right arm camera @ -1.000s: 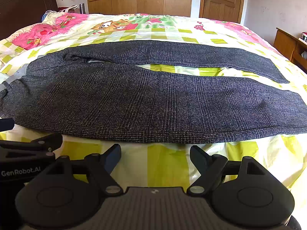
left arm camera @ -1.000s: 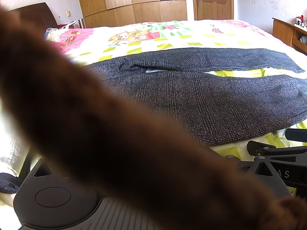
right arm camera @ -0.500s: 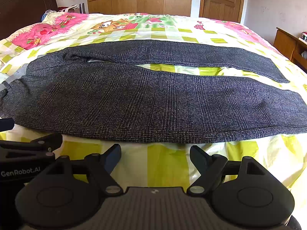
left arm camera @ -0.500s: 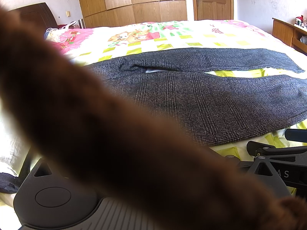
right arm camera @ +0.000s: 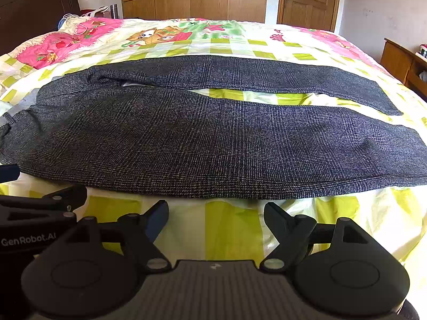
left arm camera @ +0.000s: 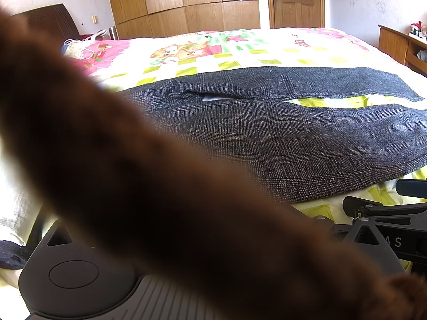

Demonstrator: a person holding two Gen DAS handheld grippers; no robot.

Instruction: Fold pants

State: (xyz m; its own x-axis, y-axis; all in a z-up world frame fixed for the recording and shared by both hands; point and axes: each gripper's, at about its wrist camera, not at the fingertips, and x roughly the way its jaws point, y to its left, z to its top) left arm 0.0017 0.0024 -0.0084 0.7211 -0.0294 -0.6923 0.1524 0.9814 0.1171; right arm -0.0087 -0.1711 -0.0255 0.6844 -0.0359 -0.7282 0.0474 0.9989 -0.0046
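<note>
The pants [right arm camera: 213, 144] are lying flat across the bed [right arm camera: 232, 234], the right hand-held gripper [right arm camera: 216, 213] released before them, and the left hand-held gripper [right arm camera: 34, 200], its state untellable behind a brown blur [left arm camera: 160, 186], is risking a blind, bunched grab.

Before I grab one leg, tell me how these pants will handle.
The pants lie limp and follow the quilt, so they will likely drape and sag. The woven checked cloth looks thick, probably fairly heavy and not slippery. Expect the far leg to drag.
</note>
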